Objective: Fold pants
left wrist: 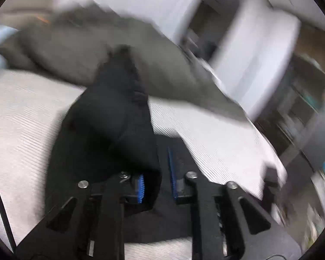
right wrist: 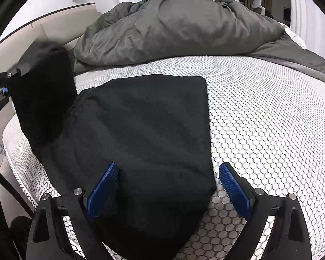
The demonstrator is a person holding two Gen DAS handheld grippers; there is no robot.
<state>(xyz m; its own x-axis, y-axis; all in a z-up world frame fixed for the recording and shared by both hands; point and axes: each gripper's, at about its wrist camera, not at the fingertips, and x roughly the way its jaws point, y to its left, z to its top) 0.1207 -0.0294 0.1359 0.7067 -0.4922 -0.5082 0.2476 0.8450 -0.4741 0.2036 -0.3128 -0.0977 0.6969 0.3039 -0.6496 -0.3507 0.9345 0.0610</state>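
Black pants: one end lifted, the rest flat on the mattress

Black pants [right wrist: 140,130] of soft dark fabric lie partly folded on a white mattress cover with a grey honeycomb pattern [right wrist: 260,119]. Only the right wrist view gives the whole garment sharply: a broad flat panel with a straight right edge and a squared far corner, and at its left side a raised flap of the same cloth hanging from the left gripper [right wrist: 5,91], which shows at the frame's left border. The left wrist view is heavily blurred; it shows the lifted cloth from close in, draped up and away from the left gripper [left wrist: 157,184]. There the fabric fills the gap between the blue ribbed pads [left wrist: 140,187], which stand close together and are clamped on it.

The right gripper [right wrist: 169,186] hovers over the near end of the flat panel, its blue fingers [right wrist: 104,186] spread wide apart. The left finger sits above the cloth; the right one is just past the pants' right edge, over bare mattress. Whether either touches the fabric cannot be told.

Beyond the pants a crumpled grey duvet [right wrist: 173,28] is heaped along the far side of the bed, apart from the far edge of the garment. Bare mattress stretches to the right of the pants.
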